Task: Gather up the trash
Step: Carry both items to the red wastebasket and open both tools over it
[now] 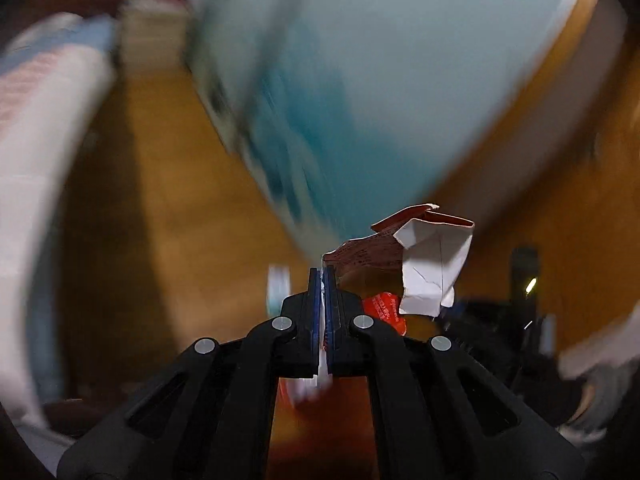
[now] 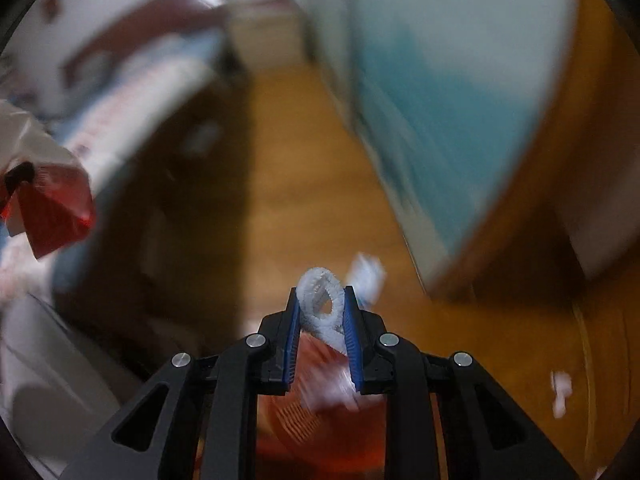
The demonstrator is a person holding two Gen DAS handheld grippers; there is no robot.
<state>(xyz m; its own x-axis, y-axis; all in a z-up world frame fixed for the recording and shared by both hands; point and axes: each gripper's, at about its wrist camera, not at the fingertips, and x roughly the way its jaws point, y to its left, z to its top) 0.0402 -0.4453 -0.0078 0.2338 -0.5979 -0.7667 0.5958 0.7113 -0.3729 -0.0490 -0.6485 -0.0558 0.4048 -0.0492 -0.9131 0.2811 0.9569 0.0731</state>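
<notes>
Carrying trash in both grippers above an orange basket.

The left gripper (image 1: 323, 270) was clamped on a torn red-and-white wrapper (image 1: 416, 264); the right gripper (image 2: 322, 294) pinched a looped white scrap (image 2: 323, 304), the orange basket (image 2: 304, 420) blurred just beneath. Best to centre each load over it before letting go — lower first. Farther off, more white scraps (image 2: 560, 394) lay on the wooden floor (image 2: 304, 184) — the rest was smeared.

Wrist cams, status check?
Left gripper shut on red wrapper. Right gripper shut on white fuzzy loop. Orange basket below.
</notes>
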